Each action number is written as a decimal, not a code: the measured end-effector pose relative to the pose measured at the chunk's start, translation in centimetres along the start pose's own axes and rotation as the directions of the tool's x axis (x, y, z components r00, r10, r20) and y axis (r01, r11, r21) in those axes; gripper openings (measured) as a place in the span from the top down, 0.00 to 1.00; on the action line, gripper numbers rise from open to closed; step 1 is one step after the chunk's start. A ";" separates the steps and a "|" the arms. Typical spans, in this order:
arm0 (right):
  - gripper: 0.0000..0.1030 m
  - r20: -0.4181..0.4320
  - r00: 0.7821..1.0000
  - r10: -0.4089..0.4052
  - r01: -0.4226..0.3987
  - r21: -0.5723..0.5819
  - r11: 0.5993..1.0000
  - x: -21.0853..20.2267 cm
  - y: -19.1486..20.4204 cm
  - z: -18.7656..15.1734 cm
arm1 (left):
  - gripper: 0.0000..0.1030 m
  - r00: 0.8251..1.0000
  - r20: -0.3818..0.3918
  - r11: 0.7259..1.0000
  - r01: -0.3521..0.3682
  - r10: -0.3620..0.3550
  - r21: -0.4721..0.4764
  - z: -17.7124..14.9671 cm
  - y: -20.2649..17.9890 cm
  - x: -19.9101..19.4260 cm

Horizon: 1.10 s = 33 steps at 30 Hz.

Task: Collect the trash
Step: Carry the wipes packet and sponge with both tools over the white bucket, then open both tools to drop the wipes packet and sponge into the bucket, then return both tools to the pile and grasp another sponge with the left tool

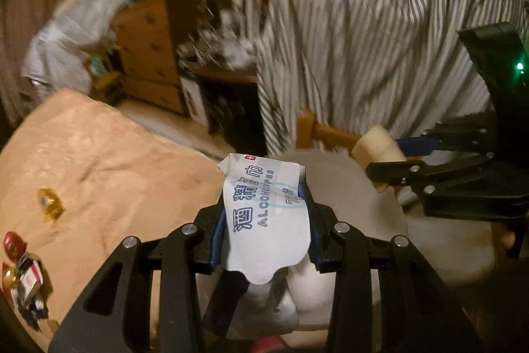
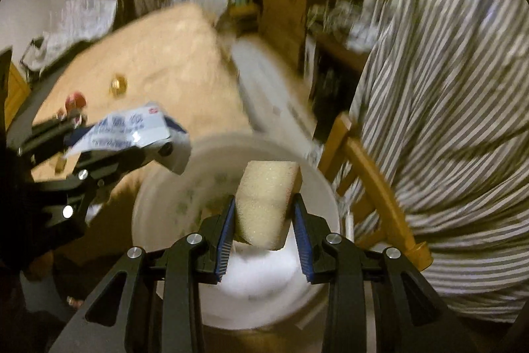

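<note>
My left gripper (image 1: 266, 204) is shut on a white alcohol wipe packet (image 1: 264, 217) with blue print, held above a white bin (image 1: 347, 174). In the right wrist view the left gripper (image 2: 158, 138) and the packet (image 2: 132, 129) hang over the bin's left rim. My right gripper (image 2: 264, 207) is shut on a yellow sponge (image 2: 267, 197) above the open white bin (image 2: 317, 184), which has white trash inside. In the left wrist view the right gripper (image 1: 377, 157) and the sponge (image 1: 377, 148) are at the right.
A tan tabletop (image 1: 99, 161) lies to the left with a gold wrapper (image 1: 49, 204) and small red and white trash pieces (image 1: 23, 267). A wooden chair (image 2: 373, 177) draped with striped cloth (image 2: 446, 88) stands right of the bin. Cluttered shelves are behind.
</note>
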State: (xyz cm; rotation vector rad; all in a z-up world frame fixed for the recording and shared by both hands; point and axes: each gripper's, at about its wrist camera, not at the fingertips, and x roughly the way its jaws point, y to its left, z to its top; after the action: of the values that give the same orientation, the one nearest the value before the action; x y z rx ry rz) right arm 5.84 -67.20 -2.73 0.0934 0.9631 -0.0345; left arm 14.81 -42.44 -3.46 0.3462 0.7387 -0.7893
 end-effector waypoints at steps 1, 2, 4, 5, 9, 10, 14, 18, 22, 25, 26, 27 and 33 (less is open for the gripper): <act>0.66 -0.045 0.999 0.021 -0.021 0.010 1.000 1.0 -0.2 0.1 | 0.63 0.999 -0.043 1.000 0.018 -0.018 0.017 0.3 -0.1 0.9; 0.66 -0.064 0.997 0.032 -0.031 0.017 0.999 1.4 -0.1 -0.2 | 0.63 0.997 -0.076 0.999 0.031 -0.029 0.027 0.4 -0.3 1.5; 0.66 -0.113 0.992 0.060 -0.056 0.040 0.998 2.5 -0.6 -0.3 | 0.63 0.988 -0.149 0.997 0.056 -0.048 0.055 0.8 -0.4 3.1; 0.66 -0.135 0.988 0.073 -0.067 0.048 0.997 3.1 -1.1 -0.2 | 0.63 0.983 -0.176 0.996 0.063 -0.050 0.066 1.0 -0.4 3.6; 0.66 -0.155 0.984 0.083 -0.076 0.052 0.996 3.7 -0.9 -0.9 | 0.63 0.969 -0.235 0.992 0.096 -0.074 0.084 1.1 -0.5 4.8; 0.66 -0.156 0.984 0.084 -0.077 0.053 0.996 3.6 -0.8 -1.0 | 0.63 0.968 -0.239 0.992 0.096 -0.073 0.083 1.0 -0.4 4.9; 0.66 -0.162 0.983 0.088 -0.080 0.055 0.995 3.5 -0.5 -1.7 | 0.63 0.966 -0.247 0.992 0.095 -0.074 0.077 0.7 -0.2 5.3; 0.62 -0.155 0.983 0.100 -0.091 0.061 0.994 3.6 -0.3 -1.8 | 0.34 0.971 -0.234 0.993 0.077 -0.055 0.085 0.9 -0.4 5.2; 0.47 -0.136 0.984 0.118 -0.109 0.074 0.991 3.5 -0.3 -2.1 | 0.14 0.982 -0.185 0.997 0.056 -0.046 0.052 1.3 0.5 4.5; 0.47 -0.128 0.984 0.123 -0.114 0.079 0.990 3.4 -0.2 -2.3 | 0.14 0.985 -0.169 0.999 0.039 -0.033 0.034 1.5 1.3 4.1; 0.47 -0.127 0.984 0.124 -0.115 0.080 0.990 3.4 -0.2 -2.3 | 0.14 0.985 -0.167 0.999 0.040 -0.034 0.030 1.5 1.5 4.0; 0.47 -0.124 0.984 0.125 -0.115 0.081 0.990 3.3 -0.1 -2.4 | 0.14 0.986 -0.165 0.999 0.041 -0.036 0.026 1.5 1.6 3.8; 0.47 -0.090 0.988 0.129 -0.123 0.074 0.990 2.4 0.7 -2.3 | 0.14 0.988 -0.152 0.999 0.043 -0.040 0.019 0.9 2.2 3.0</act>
State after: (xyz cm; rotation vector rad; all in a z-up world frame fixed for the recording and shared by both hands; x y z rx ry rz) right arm 5.35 -66.28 -5.95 0.2207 1.0491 0.0540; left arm 18.28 -43.05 -4.95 0.4151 0.8830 -0.8173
